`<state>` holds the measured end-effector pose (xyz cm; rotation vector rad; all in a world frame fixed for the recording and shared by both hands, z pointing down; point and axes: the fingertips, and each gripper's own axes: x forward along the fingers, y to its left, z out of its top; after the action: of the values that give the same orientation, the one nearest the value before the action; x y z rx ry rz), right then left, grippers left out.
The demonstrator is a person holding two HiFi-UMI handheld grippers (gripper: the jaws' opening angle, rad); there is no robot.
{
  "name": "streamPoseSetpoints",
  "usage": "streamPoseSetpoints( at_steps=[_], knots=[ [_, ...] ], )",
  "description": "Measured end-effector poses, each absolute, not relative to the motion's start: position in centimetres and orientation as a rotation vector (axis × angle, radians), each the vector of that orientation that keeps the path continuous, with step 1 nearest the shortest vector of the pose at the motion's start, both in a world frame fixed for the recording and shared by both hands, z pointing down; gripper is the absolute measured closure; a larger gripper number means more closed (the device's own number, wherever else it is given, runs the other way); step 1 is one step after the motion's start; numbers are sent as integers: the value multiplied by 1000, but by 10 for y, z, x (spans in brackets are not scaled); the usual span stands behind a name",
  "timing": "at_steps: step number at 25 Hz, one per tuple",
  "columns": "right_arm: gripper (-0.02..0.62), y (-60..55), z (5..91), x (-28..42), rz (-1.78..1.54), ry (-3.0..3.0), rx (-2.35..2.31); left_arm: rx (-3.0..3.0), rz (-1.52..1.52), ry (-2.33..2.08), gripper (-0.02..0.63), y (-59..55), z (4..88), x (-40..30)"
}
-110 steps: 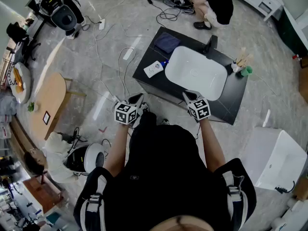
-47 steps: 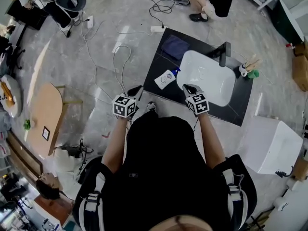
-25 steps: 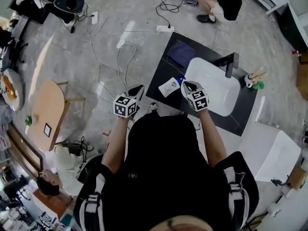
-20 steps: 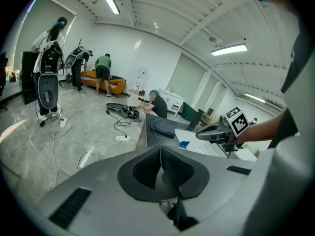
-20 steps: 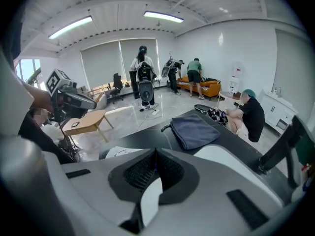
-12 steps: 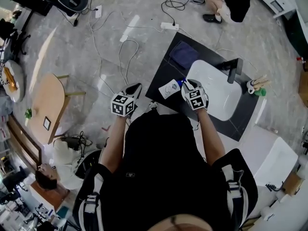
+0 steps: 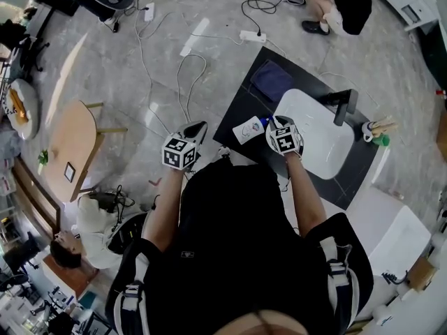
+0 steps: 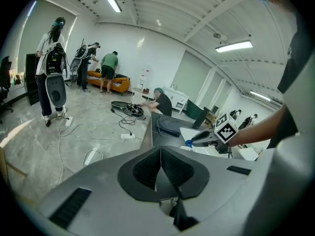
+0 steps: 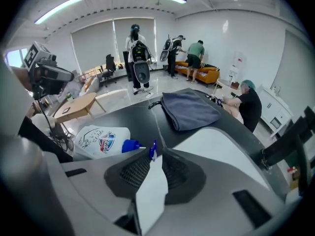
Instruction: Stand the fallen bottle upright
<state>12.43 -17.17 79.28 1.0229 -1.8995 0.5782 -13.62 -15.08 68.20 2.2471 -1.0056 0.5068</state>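
Note:
The fallen bottle [image 7: 248,129] is white with a printed label and a blue pump top. It lies on its side on the black counter [image 7: 234,110], left of the white sink [image 7: 318,142]. In the right gripper view the bottle [image 9: 101,141] lies to the left, its blue nozzle reaching the jaw tips. My right gripper [image 7: 274,122] hangs over that blue end, its jaws [image 9: 153,157] closing with a gap still between them; the pads press on nothing. My left gripper [image 7: 195,128] is shut and empty, off the counter's left edge [image 8: 161,149].
A dark blue cloth [image 7: 271,81] lies at the counter's far end. A black faucet [image 7: 346,105] and a green cup of brushes [image 7: 377,135] stand past the sink. Cables [image 7: 178,75] run over the floor, a wooden table [image 7: 70,152] stands left, and people stand in the background.
My right gripper has come down and forward to the bottle's blue end. The left gripper has stayed where it was.

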Motion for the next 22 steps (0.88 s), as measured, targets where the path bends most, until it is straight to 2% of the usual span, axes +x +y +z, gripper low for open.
streamPoseSetpoints(
  at_steps=[4,14,22],
  knots=[
    [505,-172,797,121,567,-1907,1000,2245,510,-1015,591,-149,681,-137],
    [510,-190,759,115,370,-1883,1125,2256,506,-1004,591,-144,681,-139],
    [500,-207,711,106,92,-1855,1179,2290,491,-971,591,-142,680,-136]
  ],
)
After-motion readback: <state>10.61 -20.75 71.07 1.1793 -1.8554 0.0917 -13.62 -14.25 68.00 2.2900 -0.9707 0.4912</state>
